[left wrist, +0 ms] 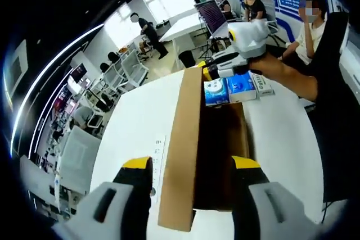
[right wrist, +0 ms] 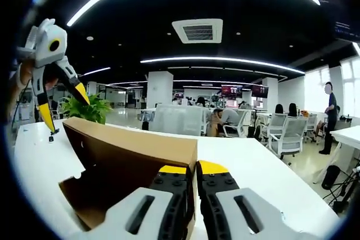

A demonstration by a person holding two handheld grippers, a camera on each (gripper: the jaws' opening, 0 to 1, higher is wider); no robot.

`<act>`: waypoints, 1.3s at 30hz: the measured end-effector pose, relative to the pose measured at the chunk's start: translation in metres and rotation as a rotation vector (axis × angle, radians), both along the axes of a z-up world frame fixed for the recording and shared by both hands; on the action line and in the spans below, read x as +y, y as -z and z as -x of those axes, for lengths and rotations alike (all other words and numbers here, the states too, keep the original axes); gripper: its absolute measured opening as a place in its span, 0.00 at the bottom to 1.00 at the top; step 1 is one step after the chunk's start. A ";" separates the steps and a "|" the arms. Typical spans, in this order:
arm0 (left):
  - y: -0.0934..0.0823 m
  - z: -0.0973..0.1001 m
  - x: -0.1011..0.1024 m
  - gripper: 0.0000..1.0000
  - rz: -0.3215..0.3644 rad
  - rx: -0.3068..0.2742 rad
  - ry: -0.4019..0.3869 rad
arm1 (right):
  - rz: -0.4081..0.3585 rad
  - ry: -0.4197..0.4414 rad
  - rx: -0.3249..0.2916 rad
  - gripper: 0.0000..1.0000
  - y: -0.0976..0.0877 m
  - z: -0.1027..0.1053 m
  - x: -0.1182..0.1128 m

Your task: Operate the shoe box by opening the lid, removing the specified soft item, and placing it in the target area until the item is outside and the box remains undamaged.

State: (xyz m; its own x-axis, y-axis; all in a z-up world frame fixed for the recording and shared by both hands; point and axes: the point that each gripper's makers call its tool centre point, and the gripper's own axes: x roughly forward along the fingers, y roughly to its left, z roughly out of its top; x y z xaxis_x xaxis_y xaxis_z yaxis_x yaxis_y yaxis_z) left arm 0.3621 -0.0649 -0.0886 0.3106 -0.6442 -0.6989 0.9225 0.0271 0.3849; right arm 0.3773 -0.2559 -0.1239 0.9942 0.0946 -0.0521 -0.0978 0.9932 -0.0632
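Right tongs point(right wrist: 191, 173) clenched on the shoe box point(left wrist: 219, 155) wall; left tongs point(left wrist: 191, 164) released, straddling the raised lid point(left wrist: 183, 150); steady box, swing lid back gently.

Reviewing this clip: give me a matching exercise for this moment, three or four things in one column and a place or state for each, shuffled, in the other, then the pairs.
Column one:
1. shoe box
2. lid
3. blue packets
4. right gripper

Column two:
A. lying on the white table past the box's far end
B. jaws shut on the box's cardboard edge
C. raised on edge along one long side
D. open, dark inside, contents cannot be made out

Pairs: 1-D, 2-C, 3-A, 4-B
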 end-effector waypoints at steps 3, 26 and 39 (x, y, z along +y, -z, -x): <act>0.002 -0.001 -0.001 0.58 -0.030 -0.017 0.003 | -0.002 -0.005 0.000 0.03 0.000 0.002 0.001; 0.021 -0.010 0.006 0.41 -0.174 -0.008 -0.011 | -0.010 -0.024 -0.013 0.04 0.002 0.006 0.002; 0.029 -0.017 0.011 0.33 -0.225 -0.012 -0.027 | -0.001 -0.028 -0.018 0.04 0.002 0.008 0.002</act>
State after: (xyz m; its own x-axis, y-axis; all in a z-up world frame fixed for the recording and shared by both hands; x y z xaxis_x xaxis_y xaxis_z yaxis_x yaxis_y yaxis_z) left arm 0.3791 -0.0535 -0.1178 0.3344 -0.4638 -0.8204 0.9181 -0.0365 0.3948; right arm 0.3689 -0.2535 -0.1263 0.9918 0.1228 -0.0340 -0.1248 0.9901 -0.0647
